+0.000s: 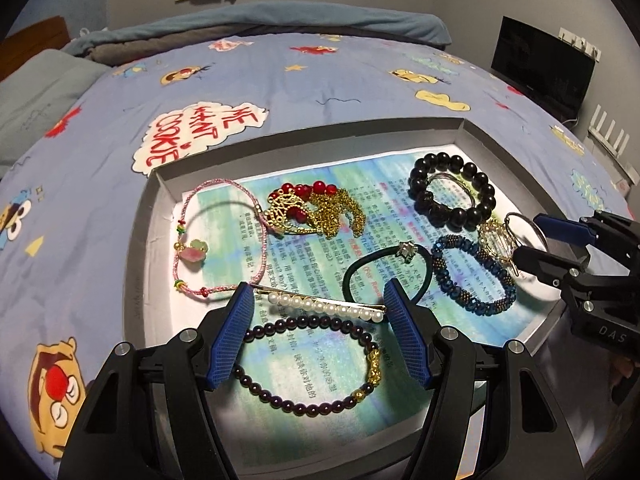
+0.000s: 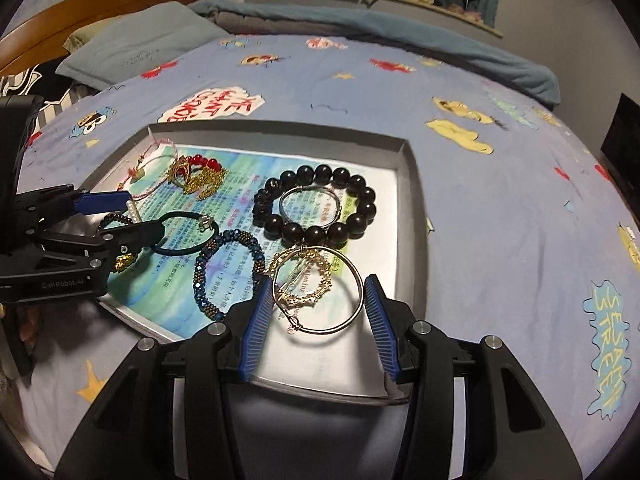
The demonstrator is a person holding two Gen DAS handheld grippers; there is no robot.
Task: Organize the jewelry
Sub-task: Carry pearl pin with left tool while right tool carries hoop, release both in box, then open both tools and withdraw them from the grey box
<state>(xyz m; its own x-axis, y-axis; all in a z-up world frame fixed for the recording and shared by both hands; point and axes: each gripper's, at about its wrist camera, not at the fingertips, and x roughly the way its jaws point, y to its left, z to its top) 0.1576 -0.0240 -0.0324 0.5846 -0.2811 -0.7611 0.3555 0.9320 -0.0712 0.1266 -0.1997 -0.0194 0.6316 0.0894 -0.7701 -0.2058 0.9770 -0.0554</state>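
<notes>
A grey shallow tray (image 1: 360, 128) lined with a printed page lies on the bed and holds the jewelry. My left gripper (image 1: 320, 286) is open above a pearl hairpin (image 1: 324, 306) and a purple bead bracelet (image 1: 304, 408), touching neither. My right gripper (image 2: 318, 280) is open, its pads on either side of two gold hoop earrings (image 2: 308, 300) without pressing them. Further in lie a black bead bracelet (image 2: 316, 236), a blue bead bracelet (image 2: 200, 276), a black hair tie (image 1: 352, 276), a gold chain with red beads (image 1: 336, 216) and a pink cord bracelet (image 1: 194, 254).
The tray's walls (image 2: 412, 184) rise around the pieces. A blue cartoon bedsheet (image 2: 500, 220) spreads all around it. A grey pillow (image 2: 136, 48) and a folded blanket (image 1: 280, 20) lie at the far side. A black monitor (image 1: 540, 68) stands to the right.
</notes>
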